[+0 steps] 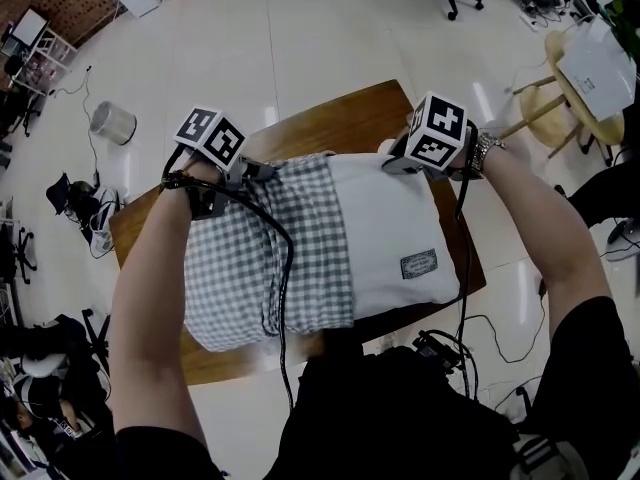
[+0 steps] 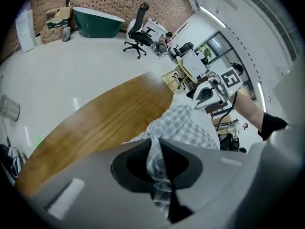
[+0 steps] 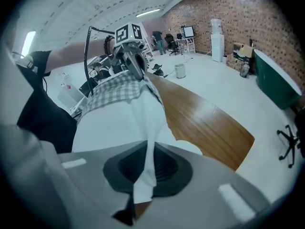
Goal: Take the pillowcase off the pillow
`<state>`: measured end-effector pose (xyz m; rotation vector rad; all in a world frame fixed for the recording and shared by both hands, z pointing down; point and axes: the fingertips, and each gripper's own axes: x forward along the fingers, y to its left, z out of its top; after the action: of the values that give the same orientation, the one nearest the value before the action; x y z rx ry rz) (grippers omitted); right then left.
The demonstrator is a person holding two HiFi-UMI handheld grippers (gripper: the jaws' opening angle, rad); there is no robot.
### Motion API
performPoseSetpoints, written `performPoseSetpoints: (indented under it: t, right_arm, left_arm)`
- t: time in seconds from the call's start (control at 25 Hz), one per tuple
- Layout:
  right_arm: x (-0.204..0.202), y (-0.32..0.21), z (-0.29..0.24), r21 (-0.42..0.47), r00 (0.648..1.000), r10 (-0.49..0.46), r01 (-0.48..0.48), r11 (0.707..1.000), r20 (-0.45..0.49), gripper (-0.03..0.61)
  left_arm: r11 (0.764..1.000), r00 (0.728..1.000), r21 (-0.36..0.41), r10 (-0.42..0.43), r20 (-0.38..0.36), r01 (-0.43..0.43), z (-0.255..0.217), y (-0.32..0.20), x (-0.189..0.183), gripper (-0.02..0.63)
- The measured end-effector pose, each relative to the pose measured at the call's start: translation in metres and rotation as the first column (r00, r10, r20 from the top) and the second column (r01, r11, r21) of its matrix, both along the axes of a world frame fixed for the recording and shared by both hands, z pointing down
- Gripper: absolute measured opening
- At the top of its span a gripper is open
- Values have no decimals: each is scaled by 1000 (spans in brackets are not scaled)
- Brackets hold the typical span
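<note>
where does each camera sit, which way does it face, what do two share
Head view: on the person's head, looking steeply down at table, pillow, checked pillowcase; both forearms, left gripper, right gripper show.
Left gripper view: on the left gripper, along jaws shut on the pillowcase, facing the right gripper and right forearm.
Right gripper view: on the right gripper, jaws shut on the pillow, facing the left gripper and left arm.
Shared: the gripper views face each other across the same pillow.
</note>
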<state>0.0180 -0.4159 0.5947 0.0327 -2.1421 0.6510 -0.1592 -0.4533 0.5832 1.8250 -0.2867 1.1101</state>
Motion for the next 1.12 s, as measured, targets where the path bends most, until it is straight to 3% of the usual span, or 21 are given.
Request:
performPoseSetpoints:
  t: [0.2, 0.52, 0.88, 1.12]
  right_arm:
    - [6, -1, 2, 85, 999, 8, -4, 996, -51, 14]
    - [16, -3, 11, 148, 992, 46, -29, 989, -115, 14]
    - [17, -8, 10, 217, 987, 96, -66, 974, -132, 15]
    - [13, -6, 14, 238, 987, 120, -91, 967, -109, 39]
  left_arm:
    - [998, 996, 45, -49, 79, 46, 4, 4, -30, 29]
    - [987, 980, 114, -128, 154, 111, 0, 13, -75, 28]
    - [970, 963, 151, -217, 160, 193, -3, 25, -106, 26]
    - [953, 974, 265, -185, 129, 146, -12, 26, -94, 41]
